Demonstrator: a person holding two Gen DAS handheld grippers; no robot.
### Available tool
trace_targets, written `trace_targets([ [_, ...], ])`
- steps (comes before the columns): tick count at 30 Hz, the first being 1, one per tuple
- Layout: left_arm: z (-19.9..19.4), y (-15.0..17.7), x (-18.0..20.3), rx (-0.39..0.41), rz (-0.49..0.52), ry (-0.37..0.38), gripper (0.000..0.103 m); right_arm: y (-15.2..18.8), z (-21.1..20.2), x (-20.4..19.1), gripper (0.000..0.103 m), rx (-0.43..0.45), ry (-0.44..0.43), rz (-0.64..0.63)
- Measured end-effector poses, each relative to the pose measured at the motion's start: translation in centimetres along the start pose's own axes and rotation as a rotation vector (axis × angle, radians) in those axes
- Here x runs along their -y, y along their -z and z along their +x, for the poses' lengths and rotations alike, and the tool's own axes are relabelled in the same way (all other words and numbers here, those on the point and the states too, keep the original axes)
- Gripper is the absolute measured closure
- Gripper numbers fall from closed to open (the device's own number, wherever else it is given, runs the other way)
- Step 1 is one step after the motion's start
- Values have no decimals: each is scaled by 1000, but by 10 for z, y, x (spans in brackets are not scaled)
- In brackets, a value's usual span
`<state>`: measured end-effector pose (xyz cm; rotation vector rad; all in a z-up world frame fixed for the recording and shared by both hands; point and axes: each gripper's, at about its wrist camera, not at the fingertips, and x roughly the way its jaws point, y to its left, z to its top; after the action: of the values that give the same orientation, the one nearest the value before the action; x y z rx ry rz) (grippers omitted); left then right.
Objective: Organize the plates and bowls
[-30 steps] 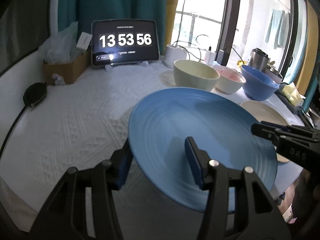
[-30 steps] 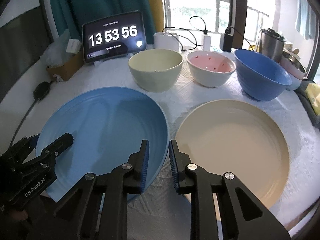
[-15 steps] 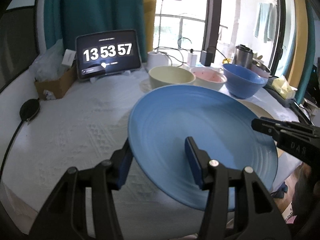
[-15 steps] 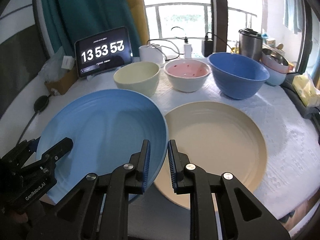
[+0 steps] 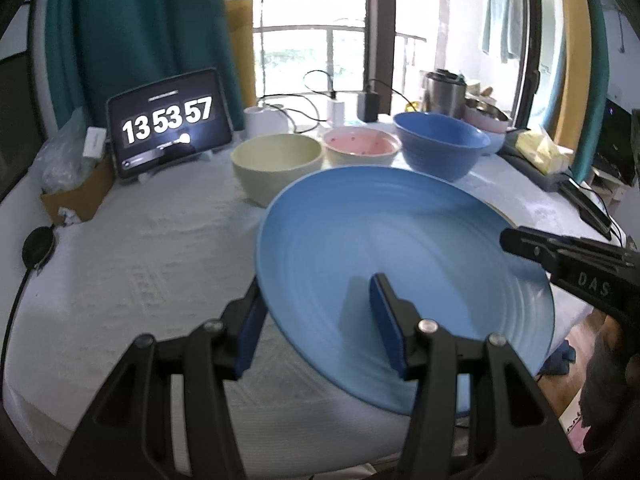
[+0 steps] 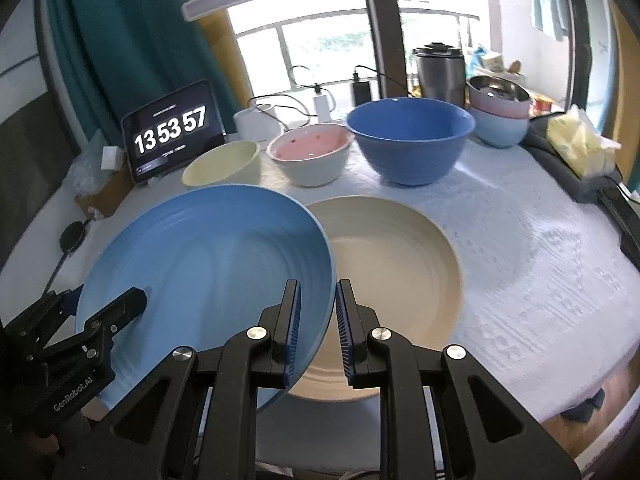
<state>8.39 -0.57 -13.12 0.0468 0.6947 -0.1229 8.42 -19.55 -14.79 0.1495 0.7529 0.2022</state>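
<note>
A large blue plate [image 5: 400, 248] hangs tilted above the white tablecloth, held from both sides. My left gripper [image 5: 316, 320] is shut on its left rim, one pad under the rim and one on the inside. My right gripper [image 6: 317, 316] is shut on the right rim of the blue plate [image 6: 208, 256]. That edge overlaps the left part of a beige plate [image 6: 392, 248] lying flat on the cloth. Behind stand a cream bowl [image 6: 224, 166], a pink-lined bowl [image 6: 312, 152] and a big blue bowl [image 6: 408, 140] in a row.
A tablet clock [image 5: 168, 124] and a cardboard box [image 5: 76, 192] stand at the back left. A steel canister [image 6: 438, 68], stacked small bowls [image 6: 500, 116] and a yellow tissue pack [image 6: 576, 144] crowd the back right. The table's front edge lies just below the grippers.
Both grippers have carried the blue plate to the right and slightly up. It lay beside the beige plate a second ago; now its right edge hangs over it. Both grips are unchanged.
</note>
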Motion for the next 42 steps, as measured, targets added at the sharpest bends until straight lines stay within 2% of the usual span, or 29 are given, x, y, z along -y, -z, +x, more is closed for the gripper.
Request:
trace_targets([
  [17,19,-7,58,-61,76,25,50,10,-9,60,83,16,18,100],
  [30,46,-13,65,-119,77,-3,50,8,3,77,83,-1,21,123],
  [42,71,-19,65,-154,74,-21,50,3,29,90,83,-57,28,161],
])
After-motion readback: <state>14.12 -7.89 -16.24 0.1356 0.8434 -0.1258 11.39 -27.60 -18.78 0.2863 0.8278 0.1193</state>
